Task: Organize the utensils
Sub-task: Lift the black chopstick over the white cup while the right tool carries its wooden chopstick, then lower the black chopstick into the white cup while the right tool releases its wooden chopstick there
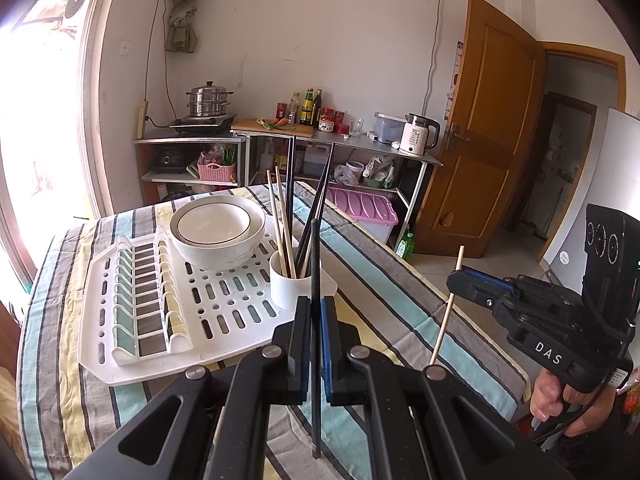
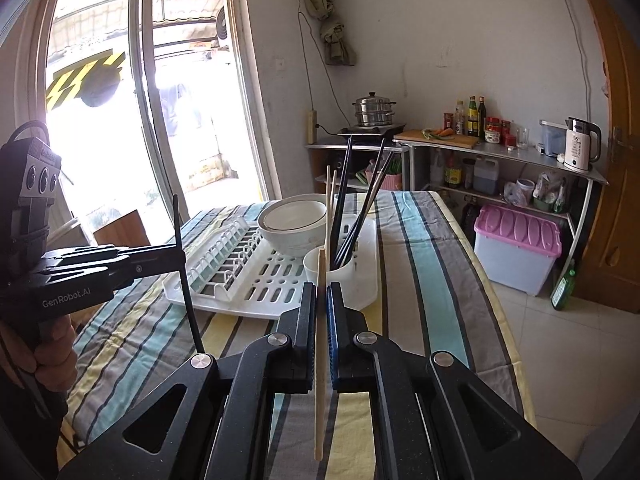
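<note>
The left gripper point(image 1: 316, 308) is clamped on a black chopstick point(image 1: 316, 264), held upright just short of the white utensil cup point(image 1: 290, 284). The right gripper point(image 2: 321, 300) pinches a pale wooden chopstick point(image 2: 320, 360), also near the cup. Both look ready for dropping in; I'd say each needs lifting over the cup's rim, tip down, then releasing. The cup, already bristling with chopsticks, stands on a white drying rack point(image 1: 160, 320) beside stacked bowls point(image 1: 216, 232), on a striped tablecloth point(image 1: 400, 300). Beyond the cup, kitchen shelves point(image 1: 340, 148) line the wall.
</note>
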A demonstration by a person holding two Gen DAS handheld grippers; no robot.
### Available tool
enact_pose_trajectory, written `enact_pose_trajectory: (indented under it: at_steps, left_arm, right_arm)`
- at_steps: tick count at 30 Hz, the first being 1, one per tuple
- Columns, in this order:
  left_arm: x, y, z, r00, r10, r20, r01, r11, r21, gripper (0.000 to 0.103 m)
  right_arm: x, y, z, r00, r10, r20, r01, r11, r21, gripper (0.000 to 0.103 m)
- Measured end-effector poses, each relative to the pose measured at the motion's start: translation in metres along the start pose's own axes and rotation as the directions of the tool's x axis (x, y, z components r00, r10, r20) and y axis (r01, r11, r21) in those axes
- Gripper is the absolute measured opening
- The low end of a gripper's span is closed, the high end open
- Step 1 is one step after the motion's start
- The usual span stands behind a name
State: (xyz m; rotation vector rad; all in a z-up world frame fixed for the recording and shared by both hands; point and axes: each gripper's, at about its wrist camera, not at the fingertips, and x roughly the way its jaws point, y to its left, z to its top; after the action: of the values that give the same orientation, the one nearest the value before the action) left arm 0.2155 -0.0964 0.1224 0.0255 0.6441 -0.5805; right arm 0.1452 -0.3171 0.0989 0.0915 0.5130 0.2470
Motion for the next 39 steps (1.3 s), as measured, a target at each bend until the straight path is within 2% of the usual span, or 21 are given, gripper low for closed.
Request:
enact_pose_trajectory:
  at_steps: [7, 20, 26, 31, 39]
  left_arm:
    - [0.017, 0.005, 0.027, 1.000, 0.004, -0.004, -0.004, 1.000, 0.003, 0.004]
    - [0.026, 0.009, 0.110, 0.997, 0.001, 0.078, -0.003, 1.000, 0.022, 0.004]
    - [0.022, 0.011, 0.142, 0.993, 0.010, 0.119, -0.015, 0.999, 0.044, 0.004]
    - [0.035, 0.016, 0.155, 0.992, 0.009, 0.128, -0.015, 0.999, 0.049, 0.004]
    - [0.074, 0.032, 0.154, 0.995, -0.005, 0.098, 0.000, 0.999, 0.043, 0.004]
  right_arm:
    - [0.012, -0.005, 0.020, 0.999, 0.006, 0.031, -0.007, 1.000, 0.009, 0.005]
    - [0.038, -0.009, 0.084, 0.993, 0.006, 0.120, -0.005, 1.000, -0.001, 0.005]
    - [0.050, -0.011, 0.102, 0.990, 0.005, 0.140, -0.005, 1.000, -0.004, 0.005]
    - [0.064, -0.015, 0.110, 0.989, 0.006, 0.147, -0.007, 1.000, 0.005, 0.005]
    - [0.084, -0.014, 0.119, 0.986, 0.014, 0.164, -0.016, 1.000, 0.014, 0.005]
